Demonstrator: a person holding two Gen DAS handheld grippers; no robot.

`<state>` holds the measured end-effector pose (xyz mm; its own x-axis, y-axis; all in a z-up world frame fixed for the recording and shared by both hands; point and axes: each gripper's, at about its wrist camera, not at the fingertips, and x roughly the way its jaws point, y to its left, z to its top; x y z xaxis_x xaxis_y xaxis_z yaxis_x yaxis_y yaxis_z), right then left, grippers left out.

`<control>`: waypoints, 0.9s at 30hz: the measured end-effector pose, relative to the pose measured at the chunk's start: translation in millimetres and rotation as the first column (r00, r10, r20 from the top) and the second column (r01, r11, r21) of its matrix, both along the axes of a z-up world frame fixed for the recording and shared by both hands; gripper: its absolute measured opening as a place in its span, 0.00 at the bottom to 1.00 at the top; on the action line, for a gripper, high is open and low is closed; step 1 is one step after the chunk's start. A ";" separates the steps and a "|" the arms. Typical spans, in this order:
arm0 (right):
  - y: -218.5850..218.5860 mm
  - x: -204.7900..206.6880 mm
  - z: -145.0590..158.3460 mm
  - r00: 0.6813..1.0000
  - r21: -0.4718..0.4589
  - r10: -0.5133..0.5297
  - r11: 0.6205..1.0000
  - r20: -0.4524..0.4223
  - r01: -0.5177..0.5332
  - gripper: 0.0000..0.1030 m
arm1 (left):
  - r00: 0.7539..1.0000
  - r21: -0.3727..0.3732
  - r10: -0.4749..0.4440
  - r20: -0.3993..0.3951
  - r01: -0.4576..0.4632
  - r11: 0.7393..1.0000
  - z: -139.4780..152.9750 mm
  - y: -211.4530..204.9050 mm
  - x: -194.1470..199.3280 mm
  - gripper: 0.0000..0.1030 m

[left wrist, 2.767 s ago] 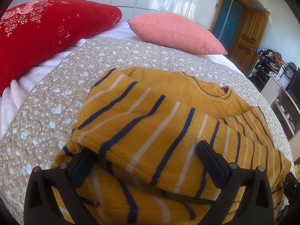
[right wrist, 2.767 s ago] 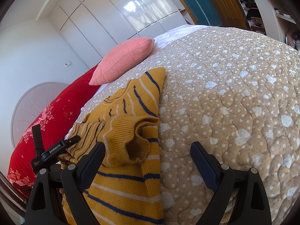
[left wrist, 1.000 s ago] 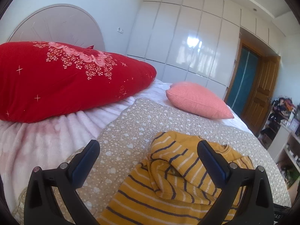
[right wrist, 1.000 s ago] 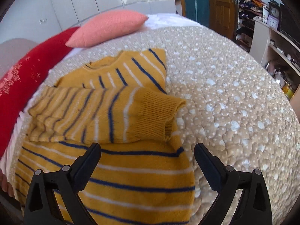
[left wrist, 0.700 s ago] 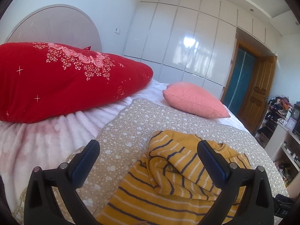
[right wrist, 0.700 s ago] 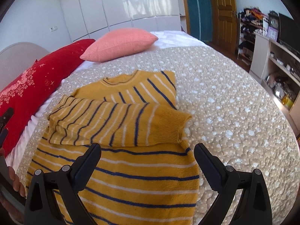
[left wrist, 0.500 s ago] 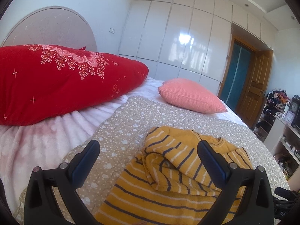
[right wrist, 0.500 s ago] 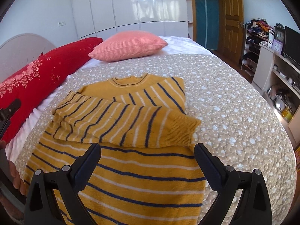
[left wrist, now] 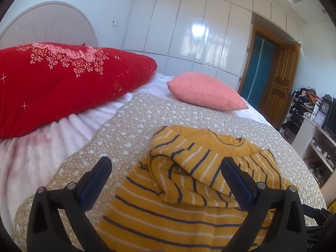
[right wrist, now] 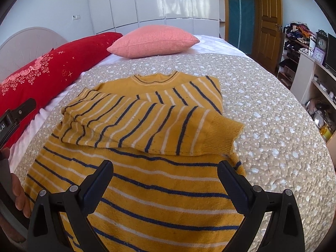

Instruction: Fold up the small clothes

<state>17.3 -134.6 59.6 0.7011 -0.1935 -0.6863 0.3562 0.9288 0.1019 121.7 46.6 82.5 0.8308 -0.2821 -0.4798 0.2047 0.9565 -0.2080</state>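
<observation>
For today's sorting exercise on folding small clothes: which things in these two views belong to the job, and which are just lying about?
Part of the job:
- yellow striped sweater, one sleeve folded across it
- left tool, open
- right tool, open
- quilted bedspread it lies on

Just lying about:
- pink cushion
- red pillow
- clock on the shelves

The mustard-yellow knitted sweater with navy and white stripes (right wrist: pixel 147 180) looks soft and matt, slightly fuzzy, with a ribbed cuff (right wrist: pixel 222 134). The beige quilted bedspread with white spots (right wrist: pixel 273 109) is stitched, puckered cloth. The coral-pink cushion (right wrist: pixel 155 40) has a waffle-like weave; the red pillow with floral print (left wrist: pixel 52 79) looks plush. The white wardrobe doors (left wrist: pixel 189 27) are glossy and reflective. The brown panelled door (right wrist: pixel 268 21) is varnished wood. Both grippers' black frames (right wrist: pixel 56 216) look like matt plastic.
</observation>
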 end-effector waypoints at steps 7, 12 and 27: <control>-11.6 -5.3 -8.4 1.000 0.021 -0.029 0.999 -0.004 0.029 0.98 | 1.000 0.020 0.003 -0.009 -0.002 1.000 -3.4 -2.0 1.1 1.00; -32.8 -25.2 -1.7 0.994 -0.036 -0.103 0.994 0.026 0.104 0.98 | 0.992 0.089 0.092 0.089 -0.099 0.991 12.3 14.8 -1.9 1.00; -69.8 -29.9 0.1 0.991 0.153 -0.129 0.981 0.040 0.121 0.98 | 0.957 0.031 0.274 -0.093 -0.272 0.962 -6.3 97.2 38.2 1.00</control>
